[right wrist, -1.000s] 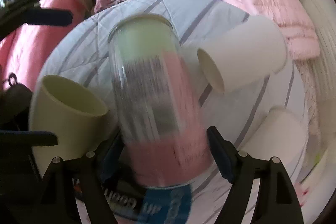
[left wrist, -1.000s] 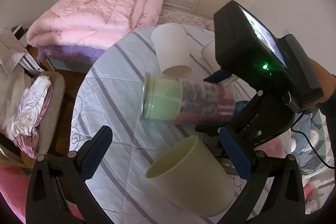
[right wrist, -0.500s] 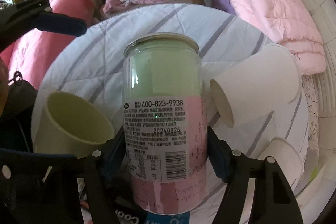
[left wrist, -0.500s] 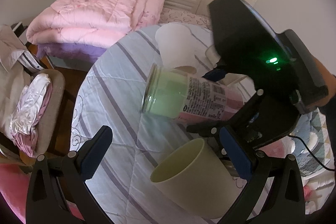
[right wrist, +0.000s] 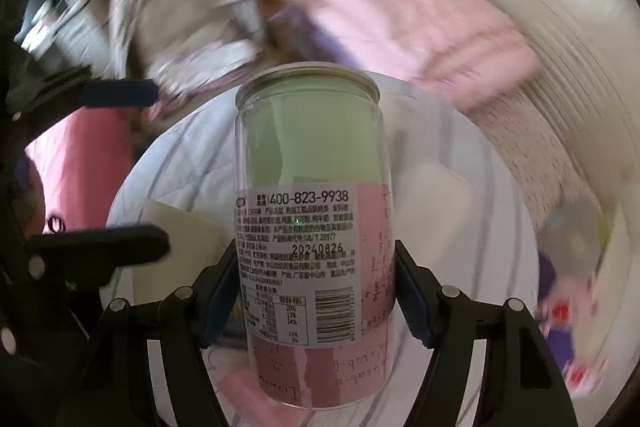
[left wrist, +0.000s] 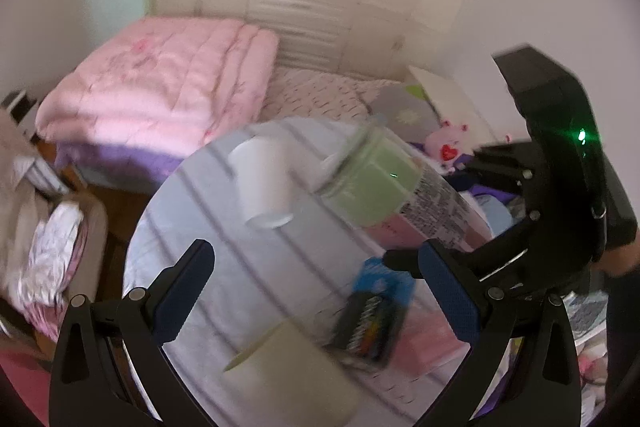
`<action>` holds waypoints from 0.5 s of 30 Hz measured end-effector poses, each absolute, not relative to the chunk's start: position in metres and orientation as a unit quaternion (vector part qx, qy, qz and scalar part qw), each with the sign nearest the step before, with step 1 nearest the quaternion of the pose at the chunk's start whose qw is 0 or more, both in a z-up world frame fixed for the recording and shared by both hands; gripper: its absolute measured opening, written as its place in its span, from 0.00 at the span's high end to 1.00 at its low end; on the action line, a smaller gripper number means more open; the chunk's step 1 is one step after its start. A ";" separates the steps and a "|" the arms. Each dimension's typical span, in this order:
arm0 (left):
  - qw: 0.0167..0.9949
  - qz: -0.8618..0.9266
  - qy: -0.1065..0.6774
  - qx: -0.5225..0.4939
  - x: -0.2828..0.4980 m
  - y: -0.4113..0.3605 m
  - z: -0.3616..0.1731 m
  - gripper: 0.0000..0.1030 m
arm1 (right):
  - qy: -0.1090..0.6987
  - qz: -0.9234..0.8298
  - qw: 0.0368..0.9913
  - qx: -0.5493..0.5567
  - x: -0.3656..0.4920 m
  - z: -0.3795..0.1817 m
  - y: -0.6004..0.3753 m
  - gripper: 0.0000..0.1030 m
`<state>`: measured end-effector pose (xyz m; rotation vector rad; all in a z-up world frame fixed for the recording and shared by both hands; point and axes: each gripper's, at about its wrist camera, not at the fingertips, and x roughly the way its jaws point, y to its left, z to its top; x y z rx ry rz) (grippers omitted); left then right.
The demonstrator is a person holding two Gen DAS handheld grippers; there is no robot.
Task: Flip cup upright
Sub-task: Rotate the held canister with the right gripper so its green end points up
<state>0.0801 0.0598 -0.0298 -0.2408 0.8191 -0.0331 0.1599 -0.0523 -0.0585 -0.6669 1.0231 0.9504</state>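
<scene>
My right gripper (right wrist: 316, 291) is shut on a clear can-shaped cup (right wrist: 312, 211) with green and pink paper inside and a printed label. It holds the cup above the table, rim pointing away from the camera. In the left wrist view the cup (left wrist: 392, 195) is tilted, rim up and to the left, with the right gripper (left wrist: 520, 227) behind it. My left gripper (left wrist: 316, 287) is open and empty, above a pale yellow cup (left wrist: 292, 375) that stands rim up at the table's near edge.
A round table with a striped cloth (left wrist: 240, 275) carries a white paper cup lying on its side (left wrist: 264, 183), a blue and black packet (left wrist: 376, 307) and a pink item. A bed with a pink quilt (left wrist: 160, 83) and a chair with clothes (left wrist: 52, 235) stand beyond.
The right gripper has lifted the clear cup and turned it from nearly lying flat toward upright. Both cameras have tilted up. The left gripper stays open.
</scene>
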 end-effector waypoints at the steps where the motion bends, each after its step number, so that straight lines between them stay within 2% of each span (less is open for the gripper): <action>1: 0.911 -0.022 0.395 -0.112 0.084 0.052 -0.026 0.00 | 0.468 0.413 0.726 -0.289 0.163 -0.058 -0.063 0.31; 8: 0.906 -0.064 0.410 -0.086 0.116 -0.011 -0.023 0.00 | 0.515 0.310 0.786 -0.142 0.187 -0.063 -0.158 0.31; 15: 0.890 -0.087 0.444 -0.060 0.141 -0.063 -0.041 0.00 | 0.555 0.240 0.796 0.000 0.217 -0.107 -0.223 0.31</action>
